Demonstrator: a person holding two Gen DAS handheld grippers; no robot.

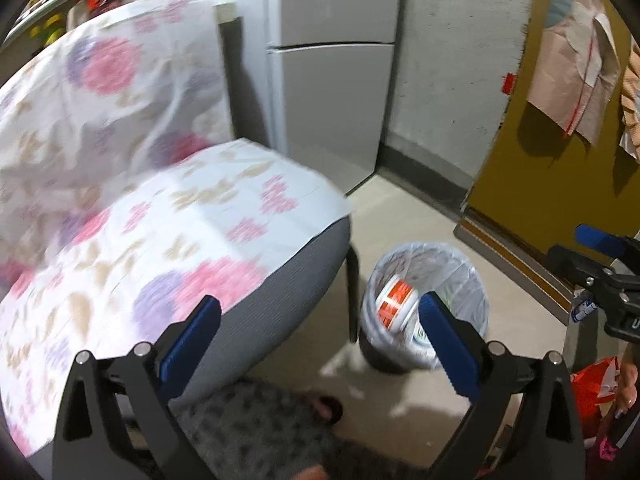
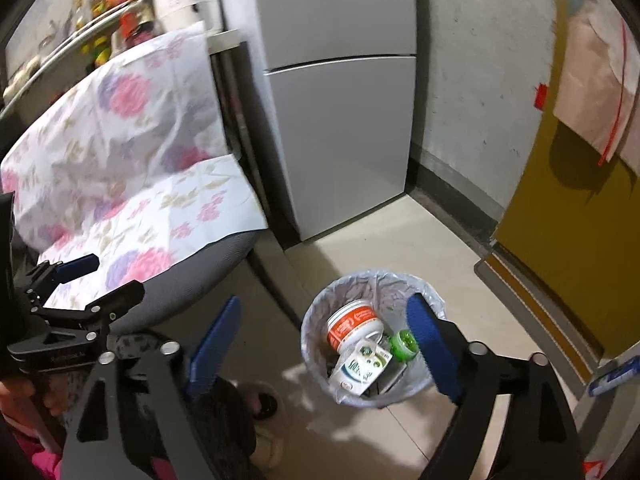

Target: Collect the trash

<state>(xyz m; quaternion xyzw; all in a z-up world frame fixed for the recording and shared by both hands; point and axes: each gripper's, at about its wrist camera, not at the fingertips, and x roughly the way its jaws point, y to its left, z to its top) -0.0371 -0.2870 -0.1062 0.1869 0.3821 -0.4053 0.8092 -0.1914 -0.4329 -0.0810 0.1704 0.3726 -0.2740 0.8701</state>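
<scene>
A small trash bin [image 2: 352, 292] lined with a clear bag stands on the floor beside the chair; it also shows in the left wrist view [image 1: 460, 272]. Inside lie an orange-and-white tub [image 2: 354, 326], a white carton [image 2: 360, 368] and a green round lid [image 2: 404, 344]. My right gripper [image 2: 324, 336] is open and empty, hovering above the bin's left side. My left gripper [image 1: 320, 320] is open and empty over the chair's front edge, left of the bin. The tub also shows in the left wrist view [image 1: 396, 304].
A chair [image 1: 168, 240] draped in a floral cloth stands left. A grey fridge [image 2: 344, 120] stands behind against the wall. A mustard door [image 2: 580, 260] is at right. A slippered foot [image 2: 264, 404] and a red bag [image 1: 596, 384] are on the floor.
</scene>
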